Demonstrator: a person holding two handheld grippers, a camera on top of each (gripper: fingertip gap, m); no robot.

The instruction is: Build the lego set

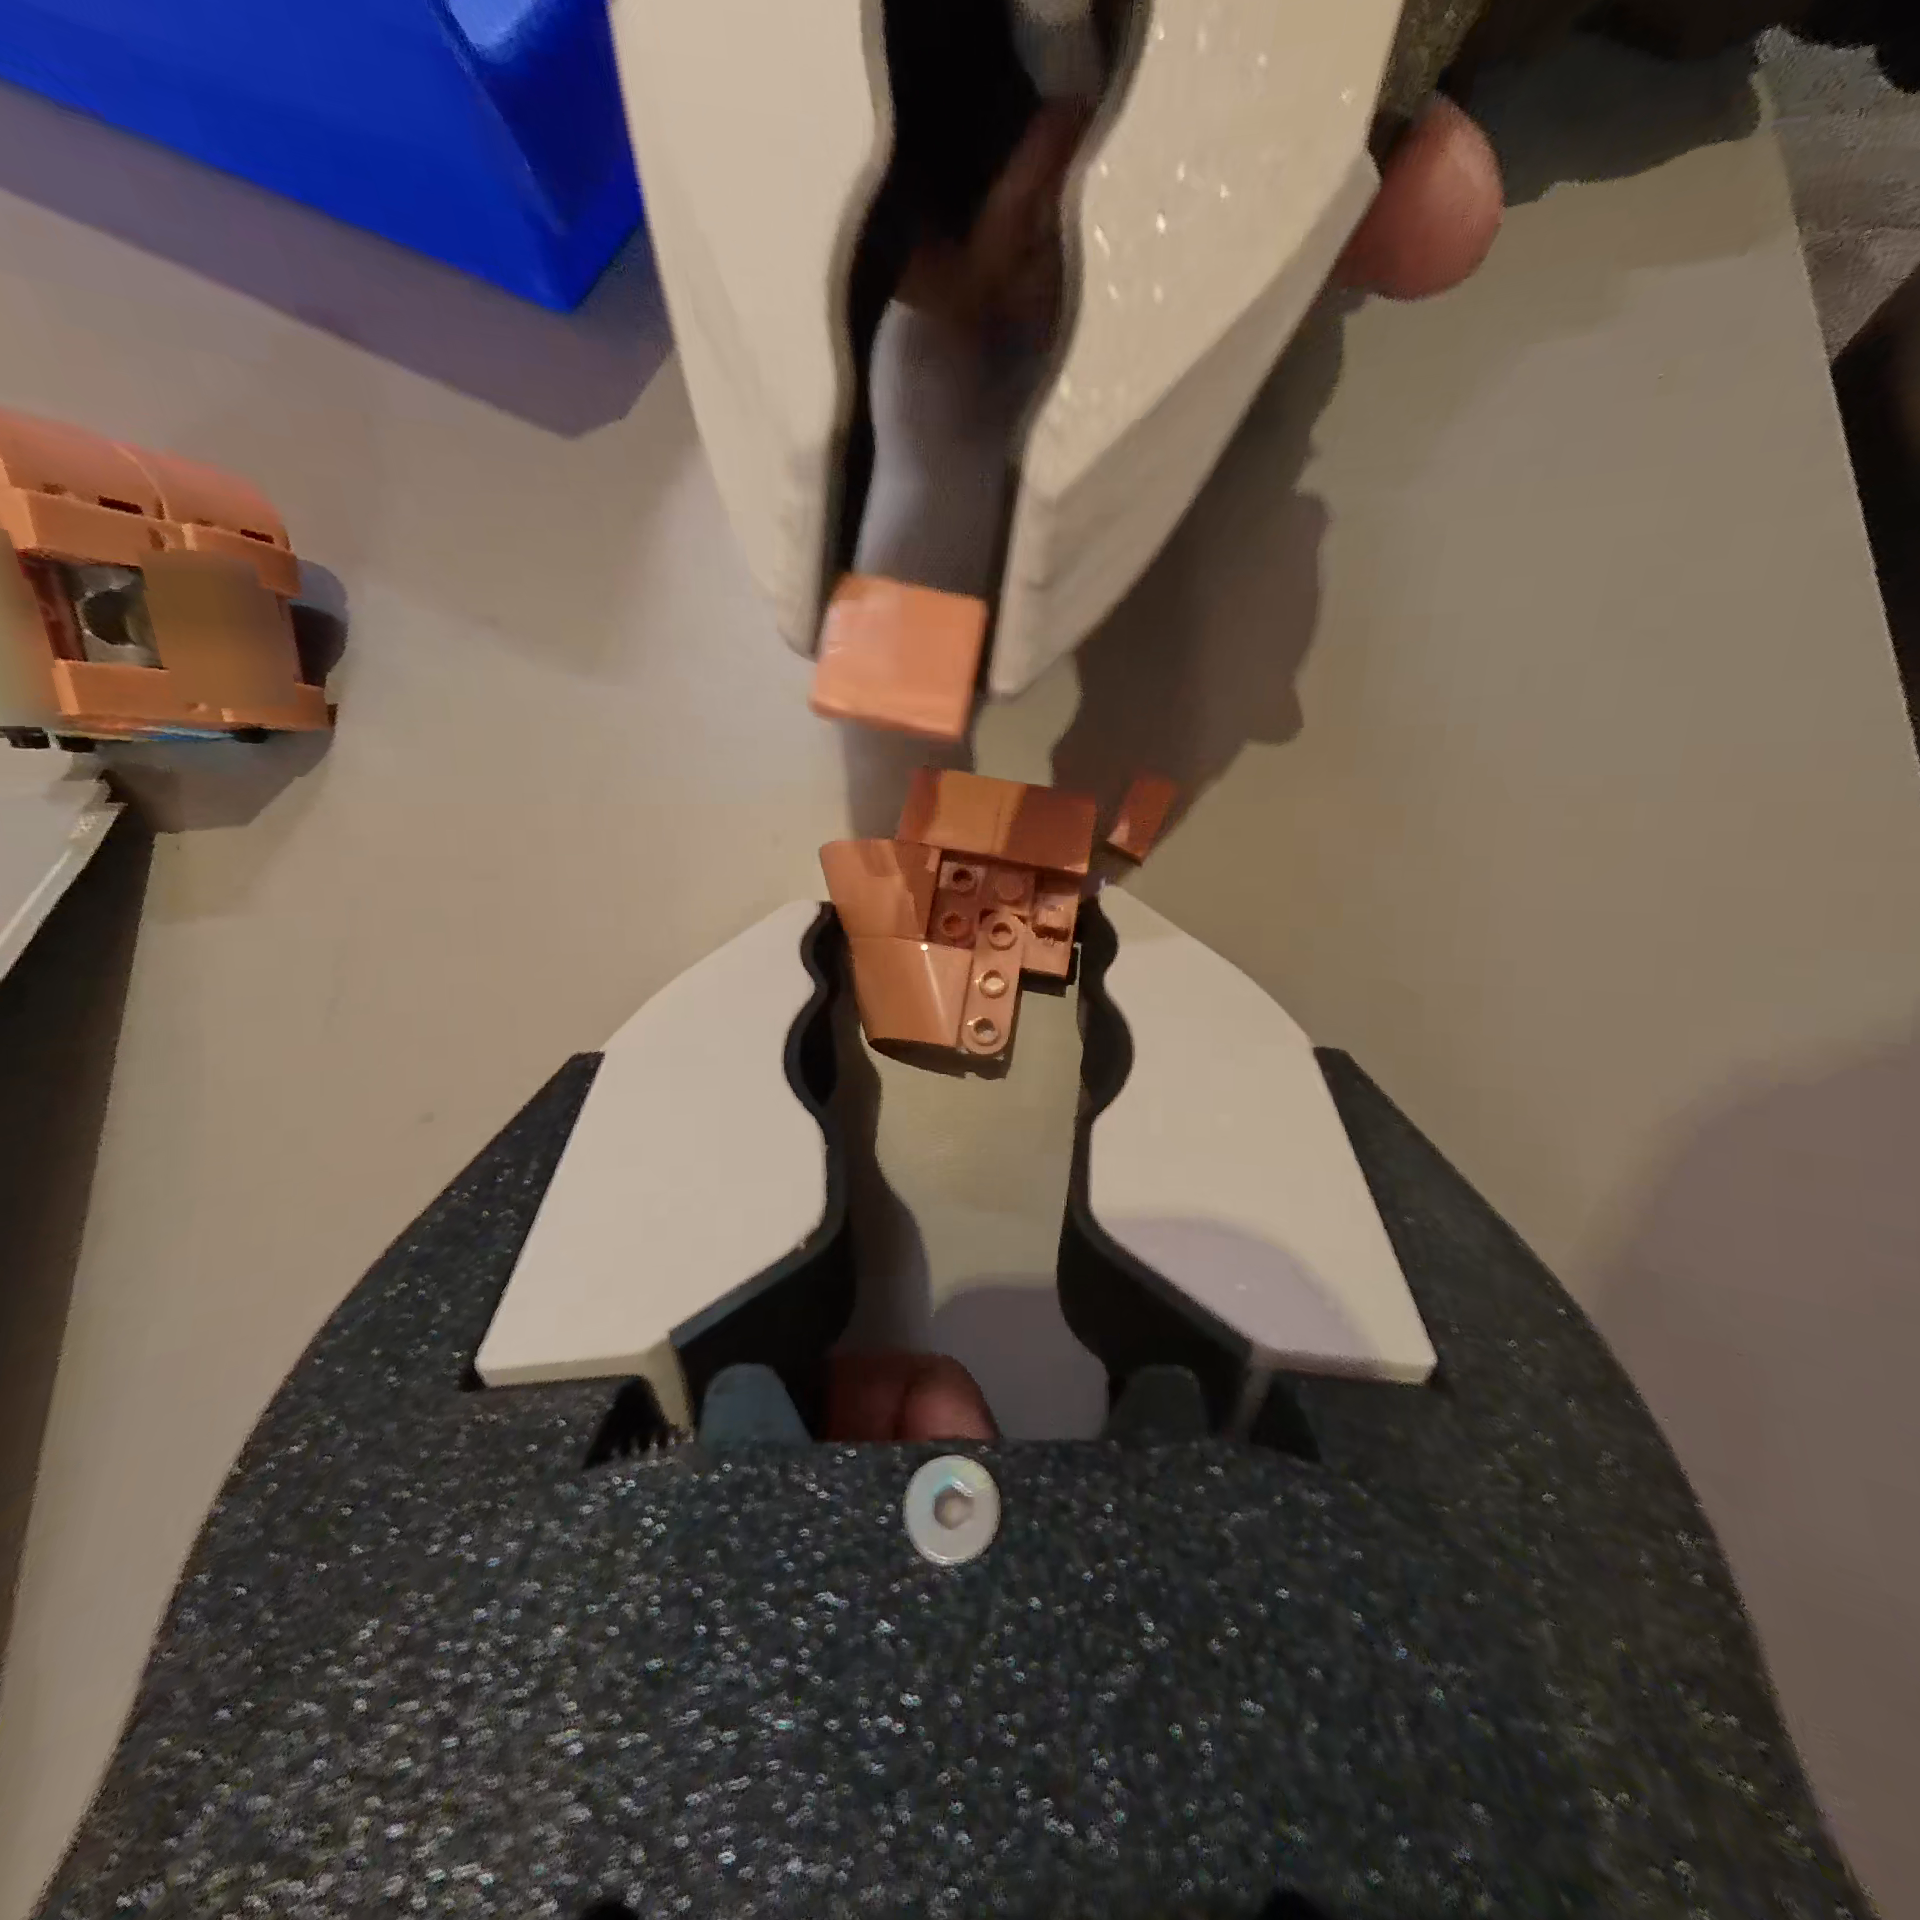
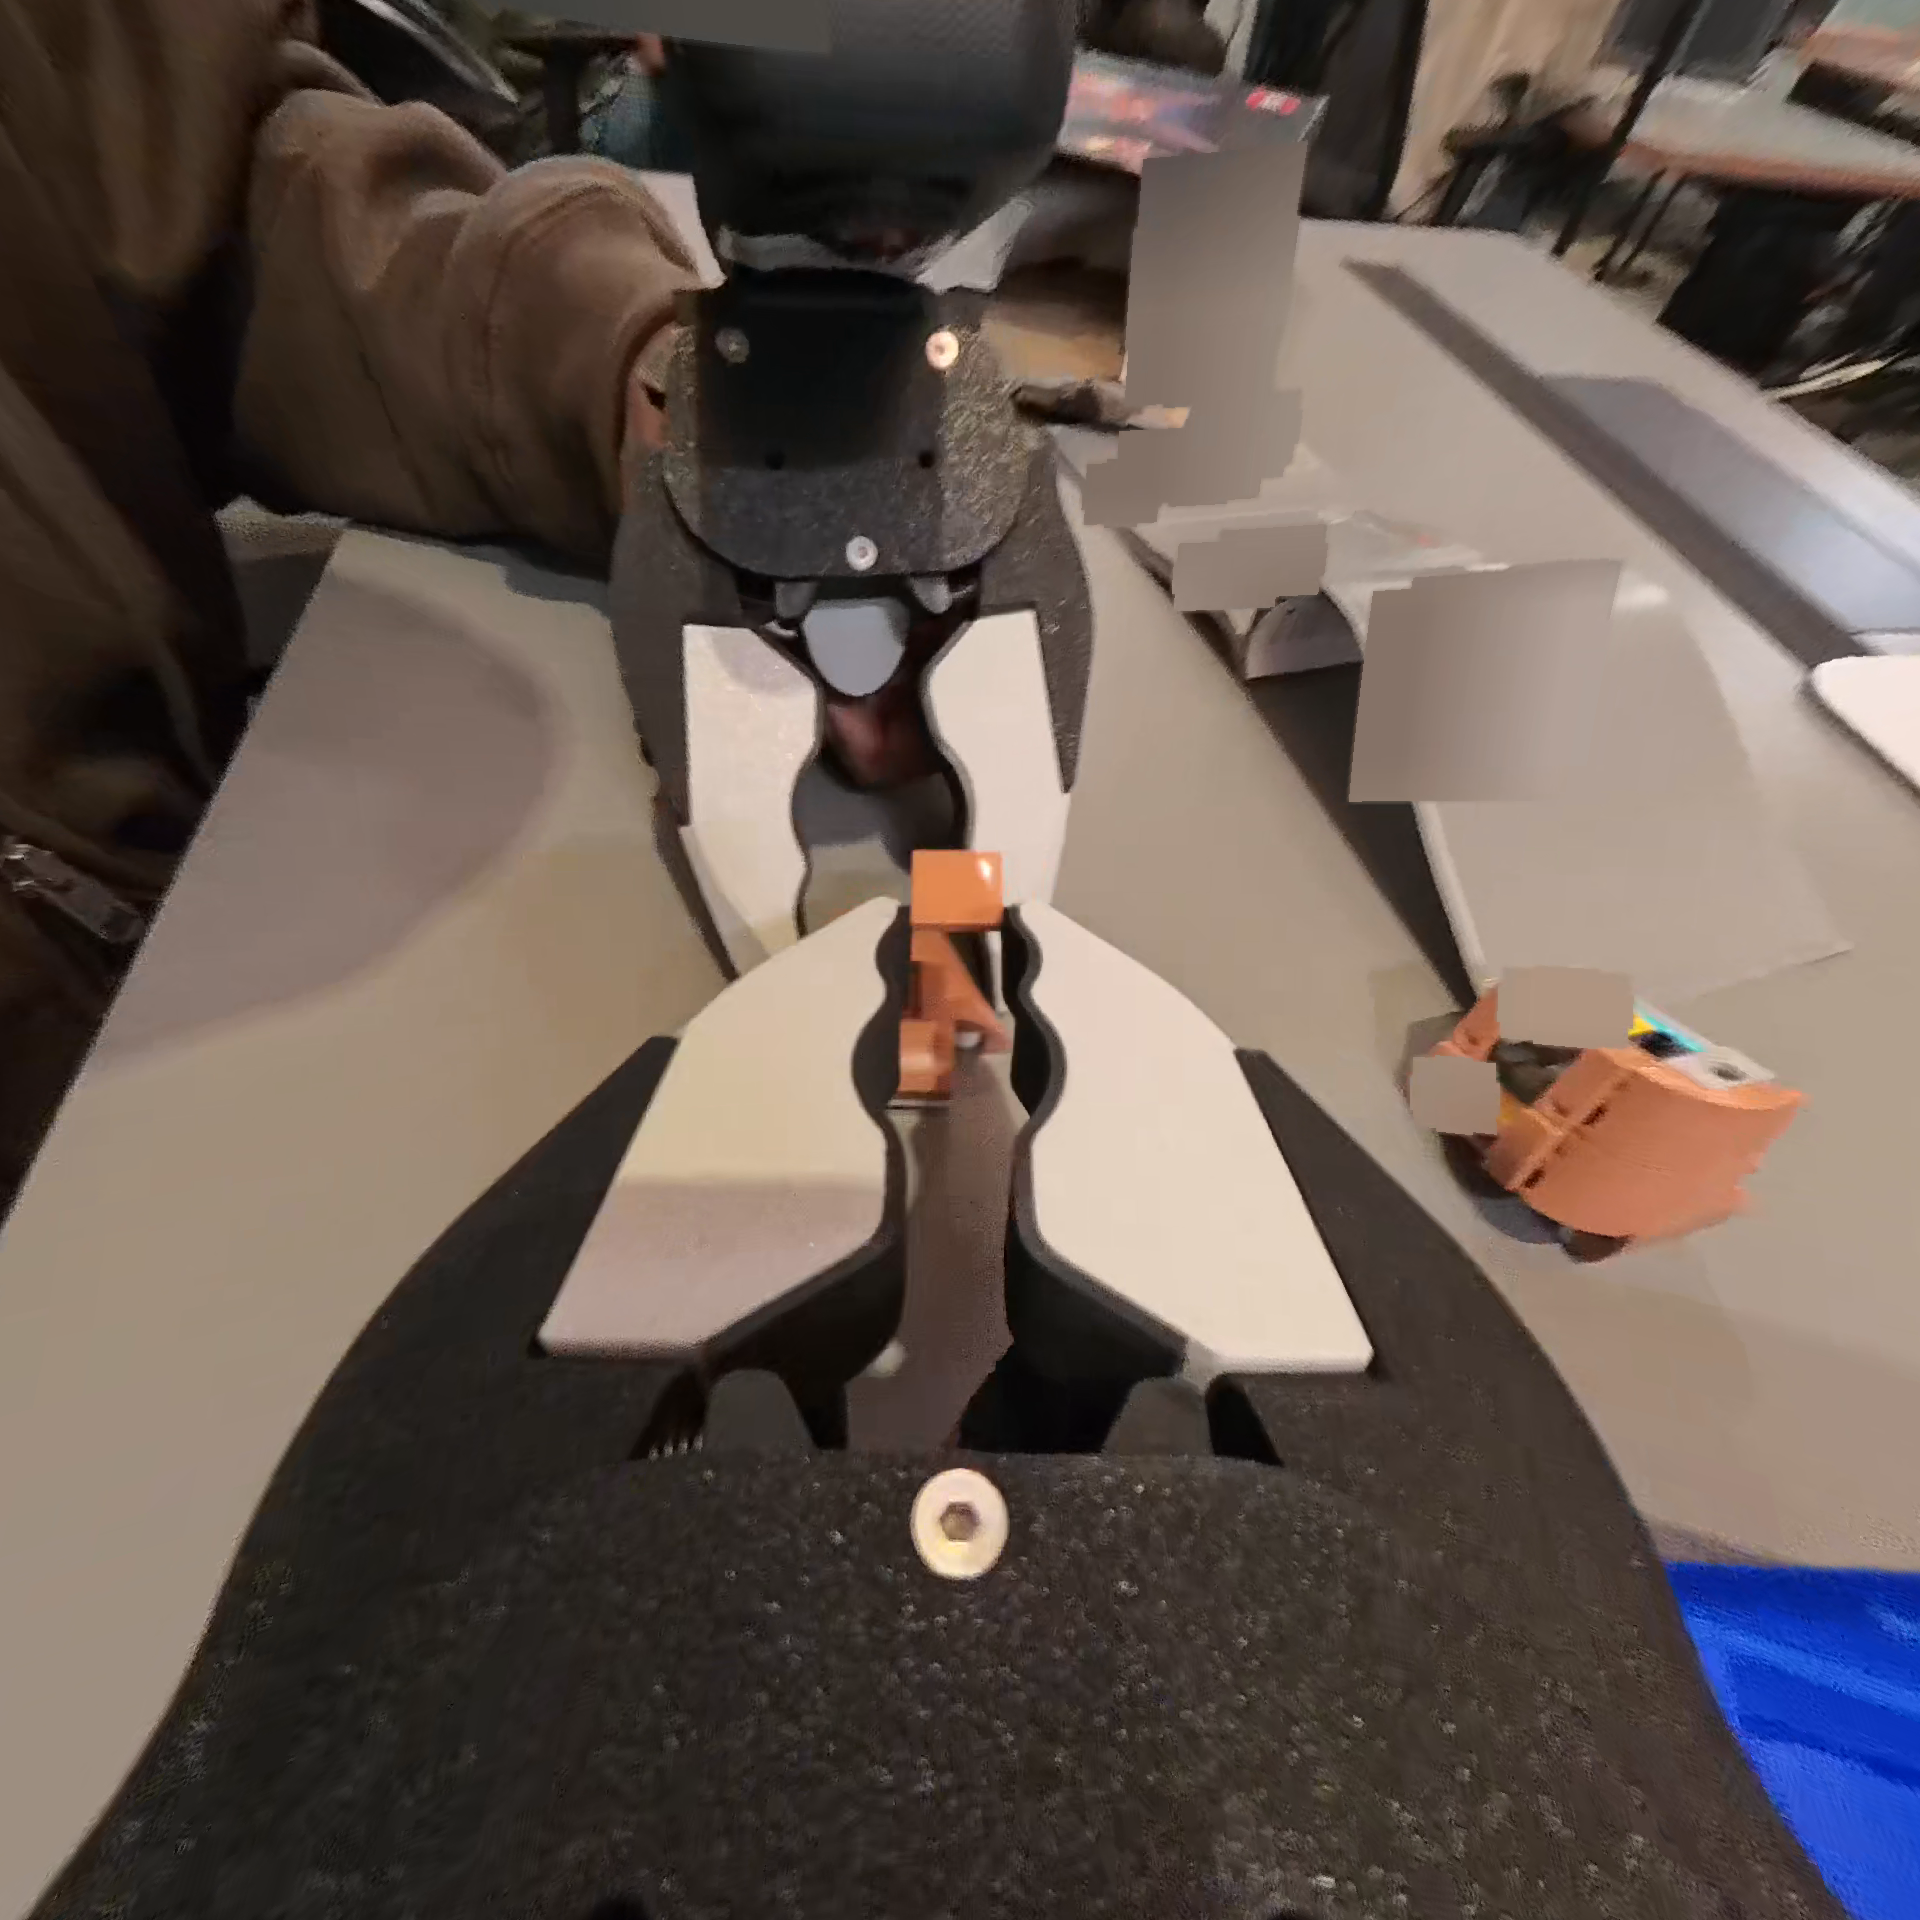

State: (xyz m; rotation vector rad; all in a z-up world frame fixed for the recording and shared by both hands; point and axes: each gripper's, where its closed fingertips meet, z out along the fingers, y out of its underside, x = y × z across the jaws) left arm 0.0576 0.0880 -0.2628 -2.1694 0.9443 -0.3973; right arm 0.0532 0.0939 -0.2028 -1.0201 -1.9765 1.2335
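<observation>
My left gripper is shut on a small brown lego assembly with several bare studs facing up, held above the table. My right gripper comes in from the opposite side, shut on a smooth brown tile that hangs just beyond the assembly without touching it. In the right wrist view my right gripper holds the tile at its fingertips. The assembly shows in the gap below the tile. The left gripper faces it from behind.
A larger brown lego build sits on the grey table to the left, also seen in the right wrist view. A blue bin stands at the far left. An open booklet lies past the build. A person's brown sleeve reaches in. Some 6 centimeters of space lies between my two pairs of fingers.
</observation>
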